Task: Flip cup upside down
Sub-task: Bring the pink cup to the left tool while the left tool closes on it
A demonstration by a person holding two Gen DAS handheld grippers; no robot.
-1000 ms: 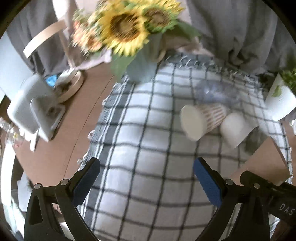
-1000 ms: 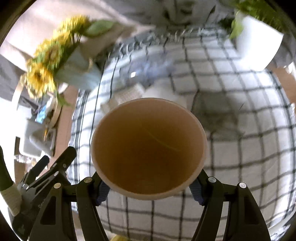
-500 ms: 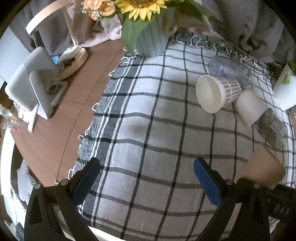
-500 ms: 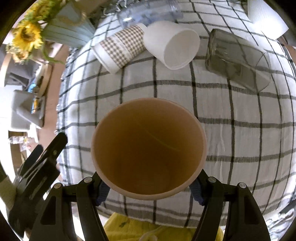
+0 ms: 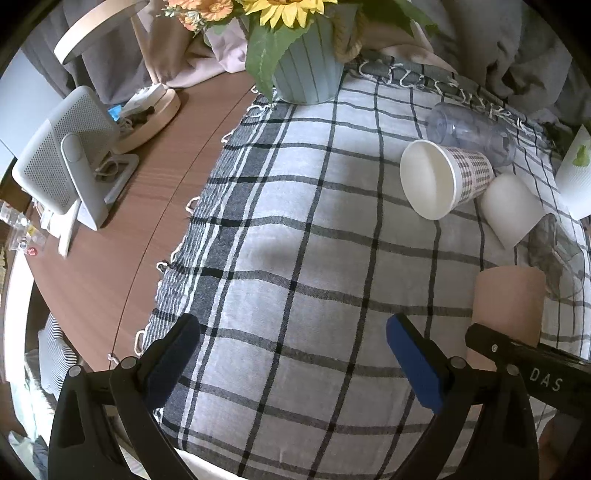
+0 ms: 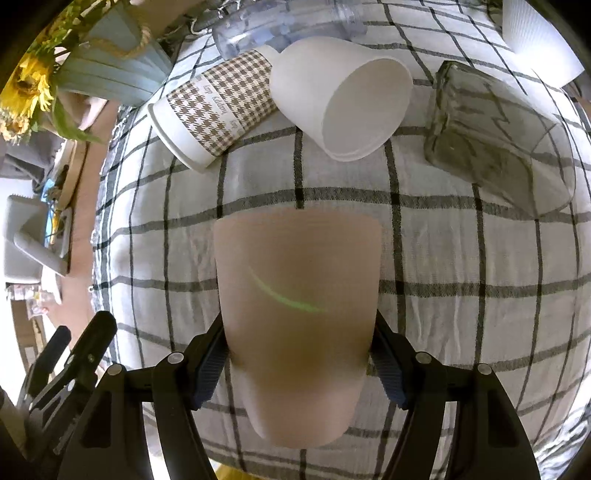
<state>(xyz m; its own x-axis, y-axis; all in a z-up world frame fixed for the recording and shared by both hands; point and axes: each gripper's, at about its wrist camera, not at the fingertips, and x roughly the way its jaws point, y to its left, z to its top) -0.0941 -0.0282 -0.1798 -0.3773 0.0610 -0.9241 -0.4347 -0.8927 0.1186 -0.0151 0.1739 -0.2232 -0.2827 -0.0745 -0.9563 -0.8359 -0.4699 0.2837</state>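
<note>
My right gripper (image 6: 299,363) is shut on a tan plastic cup (image 6: 297,317). The cup stands upside down, rim against the checked cloth (image 6: 461,295), and its mouth is hidden. The same cup (image 5: 508,302) shows at the right of the left wrist view, with the right gripper's black arm (image 5: 532,363) in front of it. My left gripper (image 5: 291,347) is open and empty, low over the cloth to the left of the cup.
Behind the cup lie a houndstooth paper cup (image 6: 218,110), a white cup (image 6: 343,99), a clear tumbler (image 6: 280,26) and a glass (image 6: 491,136), all on their sides. A sunflower pot (image 5: 306,70) stands at the back. A white device (image 5: 70,158) sits on the wooden table (image 5: 122,229).
My right gripper has turned the tan cup over, from mouth facing the camera to mouth down on the cloth. The left gripper has tilted down and stayed open.
</note>
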